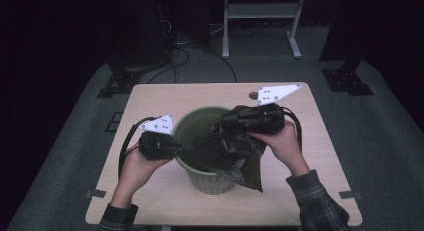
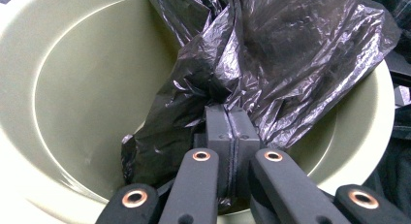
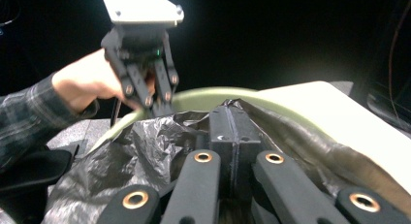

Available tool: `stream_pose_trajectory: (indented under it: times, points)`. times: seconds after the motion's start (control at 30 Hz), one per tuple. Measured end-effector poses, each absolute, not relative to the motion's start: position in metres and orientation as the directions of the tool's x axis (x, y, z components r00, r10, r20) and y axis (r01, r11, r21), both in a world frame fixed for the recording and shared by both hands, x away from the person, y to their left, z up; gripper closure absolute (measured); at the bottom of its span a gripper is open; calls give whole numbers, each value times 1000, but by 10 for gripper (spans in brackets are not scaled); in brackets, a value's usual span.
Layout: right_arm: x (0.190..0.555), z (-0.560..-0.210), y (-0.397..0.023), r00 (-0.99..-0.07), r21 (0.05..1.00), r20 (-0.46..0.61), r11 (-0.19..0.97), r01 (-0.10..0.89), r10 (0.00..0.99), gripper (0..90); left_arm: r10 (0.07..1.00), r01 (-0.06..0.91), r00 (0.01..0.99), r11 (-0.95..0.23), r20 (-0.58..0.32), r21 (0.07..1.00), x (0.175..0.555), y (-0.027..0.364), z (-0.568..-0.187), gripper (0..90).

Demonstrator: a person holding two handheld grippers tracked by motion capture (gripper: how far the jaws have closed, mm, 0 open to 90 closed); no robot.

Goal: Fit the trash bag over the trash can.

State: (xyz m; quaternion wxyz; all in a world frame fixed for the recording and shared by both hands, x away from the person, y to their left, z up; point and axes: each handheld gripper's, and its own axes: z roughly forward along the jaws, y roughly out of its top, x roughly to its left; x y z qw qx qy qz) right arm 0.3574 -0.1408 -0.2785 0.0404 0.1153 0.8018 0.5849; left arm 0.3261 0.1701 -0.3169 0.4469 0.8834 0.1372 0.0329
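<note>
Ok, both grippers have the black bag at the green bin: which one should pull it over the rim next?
Probably the right gripper: shut on the black bag, already at the far rim of the bin. The left gripper pinches the bag over the bin's opening as an anchor.

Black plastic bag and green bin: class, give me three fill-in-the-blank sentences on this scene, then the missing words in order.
1. The black plastic bag hangs over the rim of a pale ____ bin.
2. The left gripper is ____ on the bag.
3. The bin stands on a ____ table.

Missing words: green; shut; wooden
</note>
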Motion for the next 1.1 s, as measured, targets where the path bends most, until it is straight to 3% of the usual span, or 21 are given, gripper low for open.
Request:
stream_pose_trajectory:
  times: [0.2, 0.37, 0.47, 0.5, 0.6, 0.87, 1.0, 1.1]
  points:
    - [371, -269, -99, -978, 944, 59, 307, 120, 201, 900, 265, 210, 962, -560, -66, 801, 326, 170, -317, 894]
    - [380, -281, -77, -976, 926, 74, 349, 143, 203, 900, 256, 207, 964, -552, -72, 808, 325, 171, -318, 872]
    - [381, -279, -83, -976, 933, 83, 327, 148, 204, 876, 256, 208, 964, -551, -73, 808, 325, 171, -318, 863]
    - [381, -278, -86, -975, 936, 82, 319, 148, 209, 787, 258, 209, 963, -551, -73, 808, 325, 171, -318, 863]
    - [378, -272, -99, -970, 942, 79, 301, 148, 230, 704, 261, 212, 962, -548, -76, 809, 325, 171, -319, 863]
    - [362, -266, -152, -956, 955, 70, 258, 147, 286, 616, 274, 225, 958, -528, -87, 819, 325, 176, -318, 829]
    - [359, -270, -166, -949, 955, 83, 246, 162, 303, 601, 295, 224, 953, -515, -74, 827, 325, 178, -317, 727]
    - [356, -277, -178, -944, 956, 92, 238, 174, 318, 564, 297, 231, 951, -493, -87, 839, 326, 183, -314, 583]
